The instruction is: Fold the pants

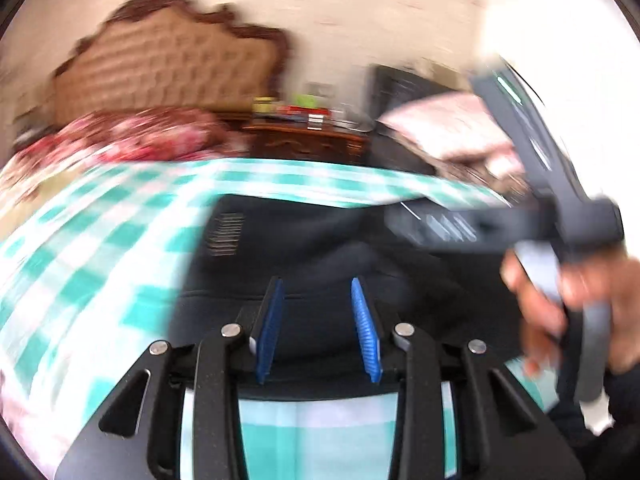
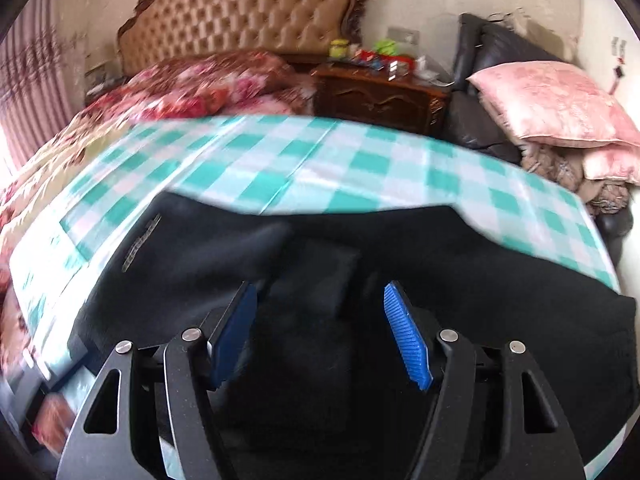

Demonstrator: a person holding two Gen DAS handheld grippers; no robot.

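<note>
Dark pants spread sideways on the checked bed cover, just under both tools. Right tool wide, empty. Left tool narrower, empty, equally near.

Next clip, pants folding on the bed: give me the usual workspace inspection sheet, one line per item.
Surface: green-checked sheet over the bed.
Job's things: dark pants lying on the sheet, bunched.
Clutter: floral blanket near the headboard.
Grippers: left gripper and right gripper both open over the pants, nothing between the pads.
Cables: nothing seen.
Surroundings: wooden nightstand with small items, pink pillow on a dark chair.
</note>
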